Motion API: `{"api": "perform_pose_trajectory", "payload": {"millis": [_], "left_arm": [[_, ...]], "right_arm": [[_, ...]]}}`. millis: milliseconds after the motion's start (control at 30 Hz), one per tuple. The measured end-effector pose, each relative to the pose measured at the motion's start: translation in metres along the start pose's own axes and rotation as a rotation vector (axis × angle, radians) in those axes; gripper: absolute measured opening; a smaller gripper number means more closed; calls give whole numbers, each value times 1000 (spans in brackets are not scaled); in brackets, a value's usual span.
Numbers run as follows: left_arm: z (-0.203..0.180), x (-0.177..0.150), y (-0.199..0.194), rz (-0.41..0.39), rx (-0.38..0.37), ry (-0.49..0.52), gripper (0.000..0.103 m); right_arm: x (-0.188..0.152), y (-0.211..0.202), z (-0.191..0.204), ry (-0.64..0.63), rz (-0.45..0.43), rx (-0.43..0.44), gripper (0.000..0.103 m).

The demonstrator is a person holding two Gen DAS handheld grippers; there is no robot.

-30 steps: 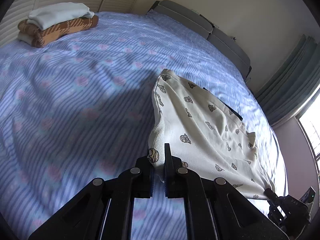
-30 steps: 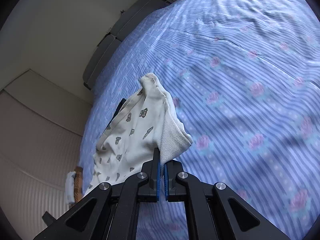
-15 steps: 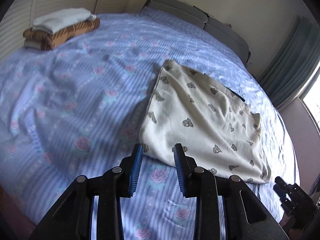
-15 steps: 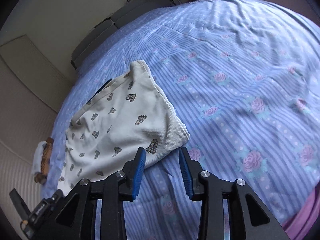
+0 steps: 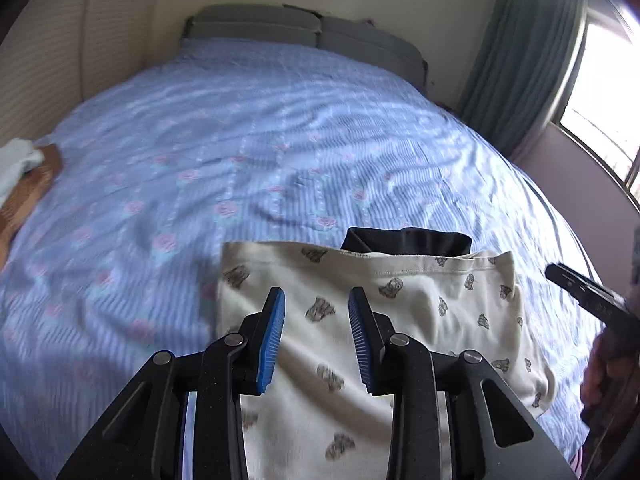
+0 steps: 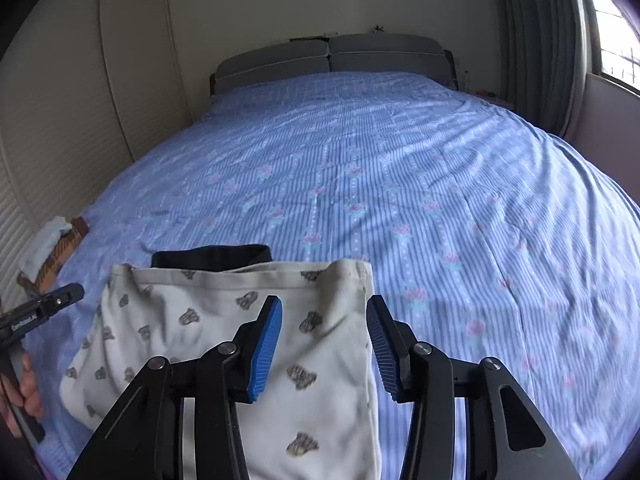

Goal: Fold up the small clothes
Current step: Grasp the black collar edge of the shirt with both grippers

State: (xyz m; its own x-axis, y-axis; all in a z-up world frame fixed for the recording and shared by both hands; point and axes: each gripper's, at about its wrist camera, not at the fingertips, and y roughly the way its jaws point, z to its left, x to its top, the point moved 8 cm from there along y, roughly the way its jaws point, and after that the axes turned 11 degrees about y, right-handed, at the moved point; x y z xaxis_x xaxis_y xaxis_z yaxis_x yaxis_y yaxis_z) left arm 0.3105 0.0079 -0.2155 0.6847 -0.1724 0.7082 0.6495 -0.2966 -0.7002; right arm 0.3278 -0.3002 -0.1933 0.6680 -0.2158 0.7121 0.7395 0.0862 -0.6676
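Observation:
A cream garment [image 5: 420,308] with small grey animal prints lies folded flat on the blue striped bedcover [image 5: 280,140]. A black garment [image 5: 404,240] pokes out from under its far edge. My left gripper [image 5: 316,296] hovers over the cream cloth's left part, open, with nothing between the blue pads. In the right wrist view, my right gripper [image 6: 324,304] hangs above the right edge of the cream garment [image 6: 192,300]. Its jaws are opening and hold nothing. The black garment [image 6: 212,256] shows there too.
A stack of folded clothes [image 5: 24,176] [image 6: 52,248] sits at the bed's left side by the slatted wall. A grey headboard [image 6: 332,60] closes the far end. Curtains and a window [image 5: 600,100] stand on the right. A person's hand [image 6: 24,392] grips the left tool's handle.
Both grippers let go of the cream garment's corners and opened. The cloth dropped flat onto the bed. Both hands drew back, rose and rolled level.

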Motion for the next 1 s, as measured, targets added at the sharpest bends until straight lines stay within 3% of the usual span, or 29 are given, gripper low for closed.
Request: {"api": "perform_pose_trajectory", "payload": {"millis": [33, 133, 400, 500, 600, 700, 867, 1000], "left_arm": [[0, 2, 9, 24, -8, 21, 33], [-8, 8, 29, 66, -23, 102, 32], [-43, 18, 34, 29, -34, 322, 33], [-53, 21, 31, 5, -47, 381, 33], [-58, 22, 33, 5, -58, 450, 33], [-60, 24, 38, 30, -76, 508, 33], [-59, 30, 47, 86, -127, 594, 33], [-59, 28, 57, 156, -167, 678, 33]], "right_arm": [[3, 11, 0, -20, 17, -5, 56], [6, 36, -2, -68, 60, -22, 57], [0, 62, -20, -24, 118, -6, 59], [5, 50, -10, -35, 76, 37, 59], [8, 30, 28, -154, 38, 152, 59], [4, 24, 68, -308, 54, 242, 59], [0, 39, 113, -487, 151, 334, 58], [-6, 55, 134, -603, 241, 356, 50]]}}
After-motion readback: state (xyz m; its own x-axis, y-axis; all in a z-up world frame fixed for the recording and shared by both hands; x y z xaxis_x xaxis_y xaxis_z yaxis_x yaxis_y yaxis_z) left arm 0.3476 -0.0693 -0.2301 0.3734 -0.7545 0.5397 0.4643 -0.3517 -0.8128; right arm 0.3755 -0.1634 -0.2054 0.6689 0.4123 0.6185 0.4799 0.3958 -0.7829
